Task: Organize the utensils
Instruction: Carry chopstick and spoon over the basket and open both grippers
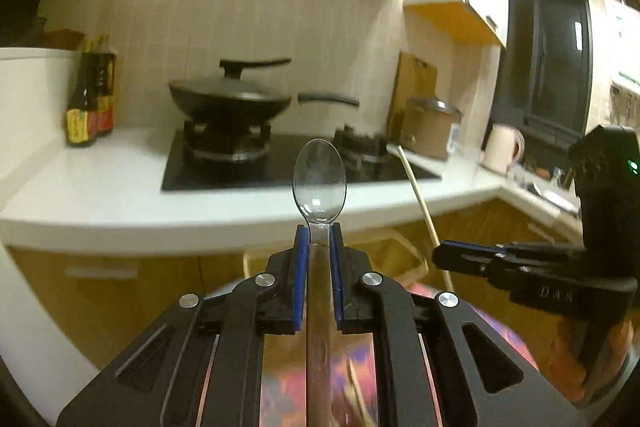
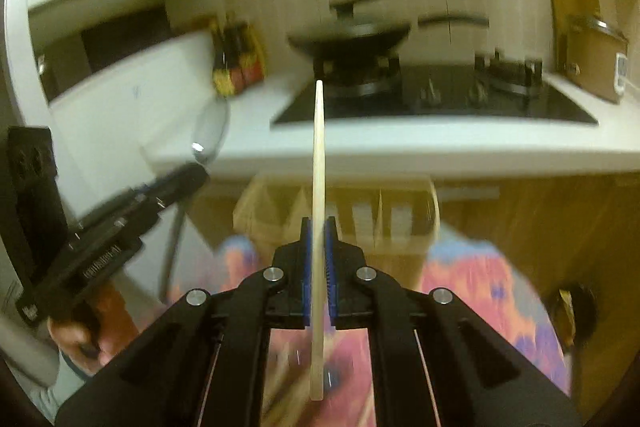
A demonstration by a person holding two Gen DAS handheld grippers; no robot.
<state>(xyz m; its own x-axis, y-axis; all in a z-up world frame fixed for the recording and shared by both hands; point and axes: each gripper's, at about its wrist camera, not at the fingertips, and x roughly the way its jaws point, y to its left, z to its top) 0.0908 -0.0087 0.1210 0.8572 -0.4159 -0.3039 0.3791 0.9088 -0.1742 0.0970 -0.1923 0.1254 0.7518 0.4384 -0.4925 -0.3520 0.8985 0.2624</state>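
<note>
Your left hand-held gripper (image 1: pixel 319 233) pinches a clear plastic spoon (image 1: pixel 319 181); your right hand-held gripper (image 2: pixel 319 227) pinches a wooden chopstick (image 2: pixel 318 187). Both are carried above the divided organizer (image 2: pixel 400 215). Next, likely lower each into its compartment.

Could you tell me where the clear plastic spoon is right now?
The clear plastic spoon is clamped in the left gripper, bowl pointing toward the stove.

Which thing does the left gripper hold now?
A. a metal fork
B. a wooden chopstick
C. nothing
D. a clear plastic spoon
D: in the left wrist view the left gripper is shut on the handle of the clear plastic spoon, while the right gripper holds the wooden chopstick.
</note>
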